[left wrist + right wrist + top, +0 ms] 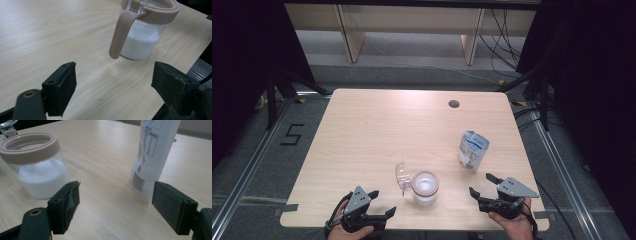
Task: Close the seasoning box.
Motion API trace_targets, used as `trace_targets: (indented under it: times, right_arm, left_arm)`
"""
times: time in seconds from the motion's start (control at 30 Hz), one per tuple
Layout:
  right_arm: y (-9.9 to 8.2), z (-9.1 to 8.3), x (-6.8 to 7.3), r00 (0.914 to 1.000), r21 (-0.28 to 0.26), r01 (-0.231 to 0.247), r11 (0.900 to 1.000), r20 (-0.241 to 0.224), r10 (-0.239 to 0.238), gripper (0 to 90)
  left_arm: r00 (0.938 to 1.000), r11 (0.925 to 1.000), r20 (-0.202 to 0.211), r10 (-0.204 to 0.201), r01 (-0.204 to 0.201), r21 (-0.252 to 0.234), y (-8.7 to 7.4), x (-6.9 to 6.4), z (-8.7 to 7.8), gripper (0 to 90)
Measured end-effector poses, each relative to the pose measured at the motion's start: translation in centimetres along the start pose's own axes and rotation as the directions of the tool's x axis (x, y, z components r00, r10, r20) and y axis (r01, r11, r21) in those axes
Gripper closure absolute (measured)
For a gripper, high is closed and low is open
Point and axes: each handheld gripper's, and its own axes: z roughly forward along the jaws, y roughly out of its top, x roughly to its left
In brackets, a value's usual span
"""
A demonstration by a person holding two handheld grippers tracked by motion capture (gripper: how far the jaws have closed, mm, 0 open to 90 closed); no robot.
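Note:
A clear glass jar (pixel 425 188) with a beige rim stands near the table's front edge, about half full of white powder. Its hinged clear lid (pixel 402 176) hangs open on the left side. A white and blue pouch (pixel 472 150) stands upright to the right of the jar. My left gripper (pixel 381 204) is open at the front left; in its own view the jar (pixel 143 37) sits ahead of the jaws with the beige lid clasp (pixel 121 33) hanging down. My right gripper (pixel 482 184) is open at the front right, with the jar (pixel 37 167) and pouch (pixel 152 155) ahead of it.
The light wooden table (pixel 377 130) has a round cable hole (pixel 454 104) at the back right. Black stands and cables flank the table on the floor. The table's front edge runs just under both grippers.

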Motion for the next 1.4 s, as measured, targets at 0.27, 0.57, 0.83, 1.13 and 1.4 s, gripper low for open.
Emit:
trace_targets:
  times: [0.27,0.57,0.83,1.13,1.4]
  right_arm:
    - [-0.4,-0.1,0.6,0.9997,0.003,0.0,1.0,-0.024,0.001,22.3]
    - [-0.6,-0.7,0.8,0.9998,0.02,-0.011,0.9997,-0.015,0.012,22.8]
    - [-0.7,-0.9,1.1,0.9999,0.013,-0.011,0.9999,-0.011,0.011,23.3]
    - [-0.8,-1.0,1.5,0.9998,0.028,-0.018,0.9994,-0.011,0.018,23.6]
    - [-0.8,-0.9,1.5,0.9996,0.02,-0.005,0.9998,-0.027,0.006,23.9]
  left_arm:
    - [1.0,0.9998,0.007,0.003,-0.003,-0.017,0.6,0.1,-0.3,25.2]
    - [0.9999,0.9962,0.001,-0.014,0.014,-0.086,2.1,0.5,-0.7,58.0]
    - [0.9992,0.9918,-0.01,0.039,-0.04,-0.121,3.4,-0.2,-0.4,82.4]
    - [0.9965,0.9889,0.005,0.084,-0.082,-0.124,4.5,-0.8,-0.1,89.4]
    - [0.9958,0.9887,0.025,0.088,-0.084,-0.124,5.1,-1.5,0.4,89.4]
